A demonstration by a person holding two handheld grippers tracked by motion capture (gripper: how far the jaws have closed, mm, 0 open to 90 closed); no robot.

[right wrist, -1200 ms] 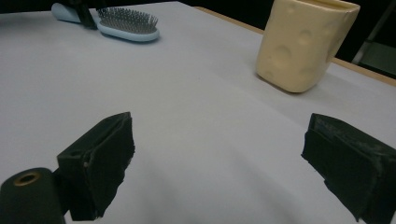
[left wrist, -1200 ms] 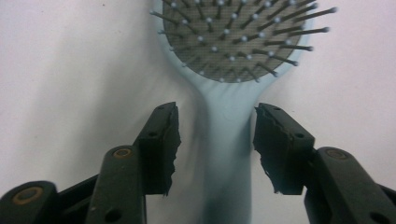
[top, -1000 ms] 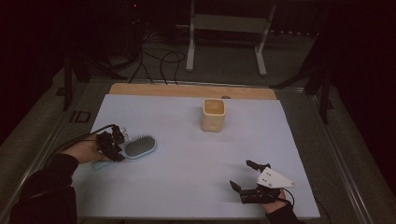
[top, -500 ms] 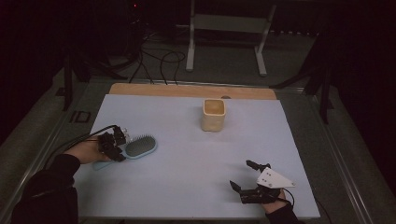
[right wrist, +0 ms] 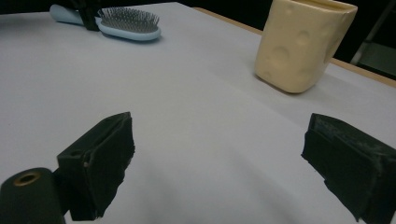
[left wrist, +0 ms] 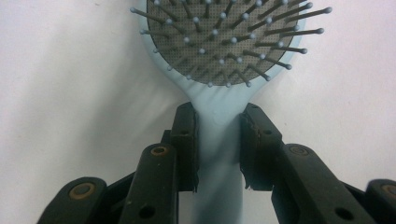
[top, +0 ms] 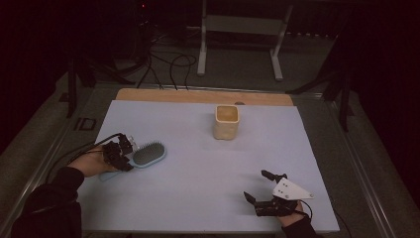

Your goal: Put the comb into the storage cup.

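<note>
left gripper [left wrist: 218, 135]: clamped on brush [top: 147, 154] handle, left side of table [top: 198, 163]
right gripper [top: 262, 187]: jaws spread wide, nothing held, near right
cup [top: 227, 121]: upright, far centre

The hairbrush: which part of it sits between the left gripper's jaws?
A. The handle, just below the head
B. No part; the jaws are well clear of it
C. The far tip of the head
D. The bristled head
A. In the left gripper view the left gripper has its two black jaws pressed on either side of the pale blue handle of the hairbrush, just below the bristled head.
</note>
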